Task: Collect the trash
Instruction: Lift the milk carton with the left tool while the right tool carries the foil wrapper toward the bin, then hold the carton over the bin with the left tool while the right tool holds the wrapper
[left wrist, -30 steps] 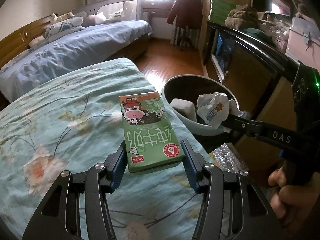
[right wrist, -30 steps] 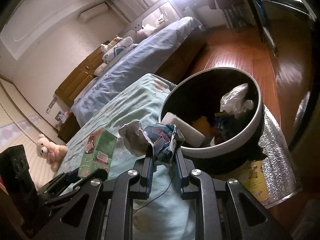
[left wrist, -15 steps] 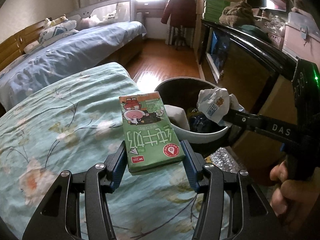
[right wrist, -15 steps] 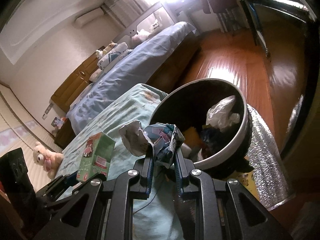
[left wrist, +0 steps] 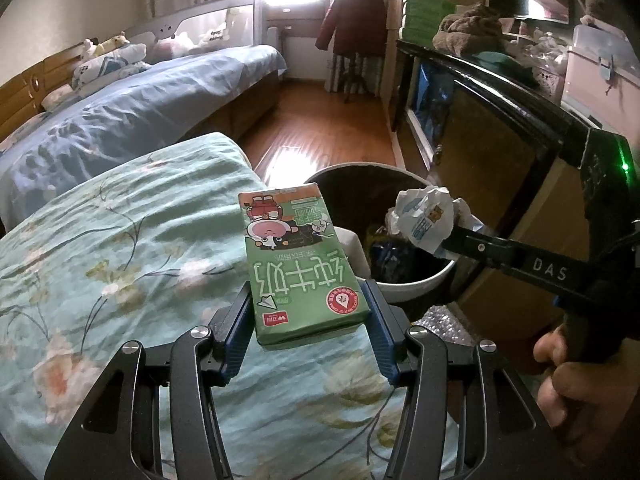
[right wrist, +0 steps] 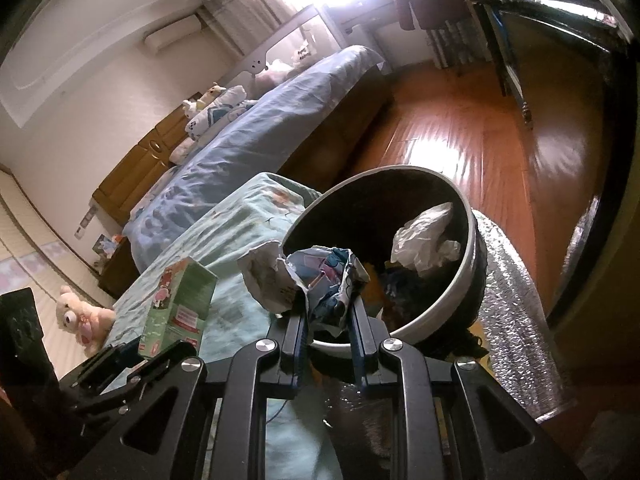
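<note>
Room: bedroom with a reddish wooden floor (left wrist: pixel 320 128), a bright curtained window at the far end, and a dark red coat (left wrist: pixel 356 20) hanging beside it.
Near surface: mattress under a teal floral bedspread (left wrist: pixel 120 240), wrinkled, its rounded corner just beside the bin.
Second bed: blue duvet (left wrist: pixel 132 120) with pillows and soft toys at a wooden headboard; a grey guard rail (left wrist: pixel 208 20) stands at its far end.
Right wall: dark glossy cabinet (left wrist: pixel 500 128) carrying folded cloth, a pink box and stacked green cartons.
Floor covering: silver quilted foil mat (right wrist: pixel 516 300) under and beside the bin.
Trash bin: round bin (right wrist: pixel 476 248), white rim, dark inside, on the floor at the mattress corner; it contains crumpled white paper and other dark refuse.
Left gripper (left wrist: pixel 308 332): blue pads pinch the lower end of a green milk carton (left wrist: pixel 300 268) from both sides; the carton lies flat-faced above the bedspread, its far end near the bin rim.
Right gripper (right wrist: pixel 329 328): fingers nearly together, clamping a crumpled printed wrapper (right wrist: pixel 304 280) that sits above the near rim of the bin.
Hand: a person's hand (left wrist: pixel 576 376) grips the handle of the right tool at the lower right of the left view.
</note>
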The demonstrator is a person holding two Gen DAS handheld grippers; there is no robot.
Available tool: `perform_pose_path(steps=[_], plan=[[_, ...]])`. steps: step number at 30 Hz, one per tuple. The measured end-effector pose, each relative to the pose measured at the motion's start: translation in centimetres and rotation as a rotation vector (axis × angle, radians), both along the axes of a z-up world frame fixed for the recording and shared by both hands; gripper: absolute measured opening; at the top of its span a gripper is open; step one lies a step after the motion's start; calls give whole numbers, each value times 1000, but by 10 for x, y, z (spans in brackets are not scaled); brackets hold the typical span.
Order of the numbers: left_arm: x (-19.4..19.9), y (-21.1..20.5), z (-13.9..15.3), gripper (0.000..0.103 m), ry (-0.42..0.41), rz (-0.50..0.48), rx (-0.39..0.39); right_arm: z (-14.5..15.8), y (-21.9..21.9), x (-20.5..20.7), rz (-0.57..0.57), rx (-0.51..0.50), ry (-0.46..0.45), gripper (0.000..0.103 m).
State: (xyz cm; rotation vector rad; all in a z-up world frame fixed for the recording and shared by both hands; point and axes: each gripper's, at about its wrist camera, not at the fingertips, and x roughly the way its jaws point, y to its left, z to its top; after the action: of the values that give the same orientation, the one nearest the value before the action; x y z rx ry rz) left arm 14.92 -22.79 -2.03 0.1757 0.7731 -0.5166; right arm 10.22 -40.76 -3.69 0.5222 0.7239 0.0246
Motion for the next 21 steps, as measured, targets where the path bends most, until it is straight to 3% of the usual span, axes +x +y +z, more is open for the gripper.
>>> perform_pose_path(steps=[21], plan=[[7,-19,-3,51,12,-30,14,0,-12,5,-8,-18,-1,19]])
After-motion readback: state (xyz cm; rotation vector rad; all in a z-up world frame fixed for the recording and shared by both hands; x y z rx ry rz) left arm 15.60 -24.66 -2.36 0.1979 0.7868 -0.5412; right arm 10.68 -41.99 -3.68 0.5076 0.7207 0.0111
